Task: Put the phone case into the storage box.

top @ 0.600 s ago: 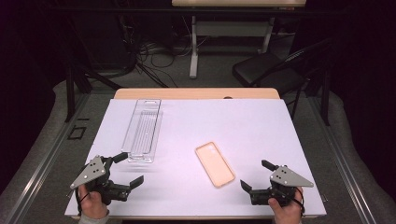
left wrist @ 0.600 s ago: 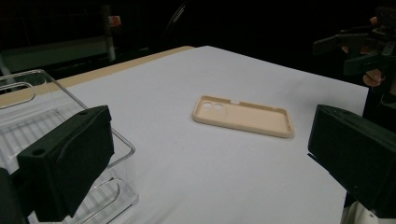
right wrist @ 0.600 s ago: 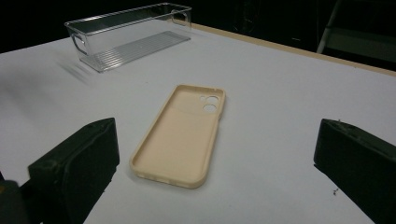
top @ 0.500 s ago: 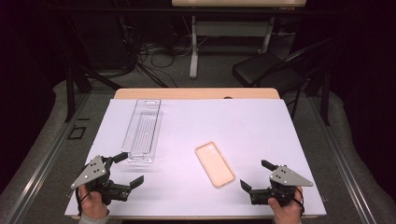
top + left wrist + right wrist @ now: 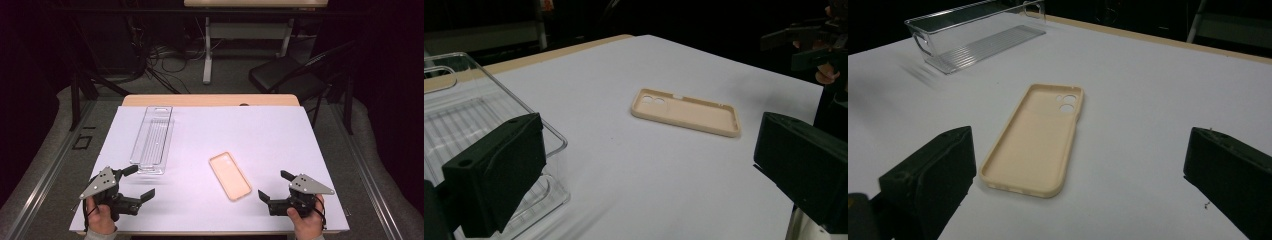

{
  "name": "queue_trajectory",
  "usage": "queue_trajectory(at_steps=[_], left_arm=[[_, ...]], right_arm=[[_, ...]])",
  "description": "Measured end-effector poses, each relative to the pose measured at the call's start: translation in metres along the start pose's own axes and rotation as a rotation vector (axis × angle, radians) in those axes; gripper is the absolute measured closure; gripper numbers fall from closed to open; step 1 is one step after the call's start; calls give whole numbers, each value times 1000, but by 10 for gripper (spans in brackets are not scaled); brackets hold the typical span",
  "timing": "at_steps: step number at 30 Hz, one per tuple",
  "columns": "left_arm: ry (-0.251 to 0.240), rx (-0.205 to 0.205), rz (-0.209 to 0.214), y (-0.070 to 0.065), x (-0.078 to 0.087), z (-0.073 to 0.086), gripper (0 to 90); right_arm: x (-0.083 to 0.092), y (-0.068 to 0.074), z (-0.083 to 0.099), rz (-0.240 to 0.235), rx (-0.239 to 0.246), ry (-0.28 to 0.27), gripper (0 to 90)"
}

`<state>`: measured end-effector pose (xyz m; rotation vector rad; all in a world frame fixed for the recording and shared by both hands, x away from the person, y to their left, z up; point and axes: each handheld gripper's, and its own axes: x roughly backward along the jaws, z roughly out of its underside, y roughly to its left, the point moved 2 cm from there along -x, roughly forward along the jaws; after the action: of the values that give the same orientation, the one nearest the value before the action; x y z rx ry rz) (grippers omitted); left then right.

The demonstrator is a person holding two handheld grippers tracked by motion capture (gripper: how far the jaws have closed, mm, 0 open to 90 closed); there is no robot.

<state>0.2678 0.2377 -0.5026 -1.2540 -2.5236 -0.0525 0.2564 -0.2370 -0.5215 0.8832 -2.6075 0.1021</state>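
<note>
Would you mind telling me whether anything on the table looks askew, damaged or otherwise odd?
Nothing stands out. The phone case lies flat, hollow side up, at a slant to the table's edges, with no visible damage. The clear tray sits upright and empty near the left side. Both lie apart from each other on the white table.

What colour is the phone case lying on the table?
The phone case is a pale peach-beige; the right gripper view shows it best.

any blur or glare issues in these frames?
High view: sharp, dark room around the evenly lit white table. Left gripper view: clear ribbed plastic tray smeared by blur near its corner. Right gripper view: beige phone case crisp, no glare.
</note>
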Motion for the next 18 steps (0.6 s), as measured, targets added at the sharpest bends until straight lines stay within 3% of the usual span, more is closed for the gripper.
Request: queue_trajectory(at_steps=[3,8,18], left_arm=[[7,26,11,2,-1,2,4],[38,69,-5,7,-3,6,4],[62,139,-13,12,-2,7,4]], right_arm=[[-1,-1,0,-1,1,6,1],[-3,-3,0,-5,-25,17,0],[-12,-5,3,-21,-51,87,0]])
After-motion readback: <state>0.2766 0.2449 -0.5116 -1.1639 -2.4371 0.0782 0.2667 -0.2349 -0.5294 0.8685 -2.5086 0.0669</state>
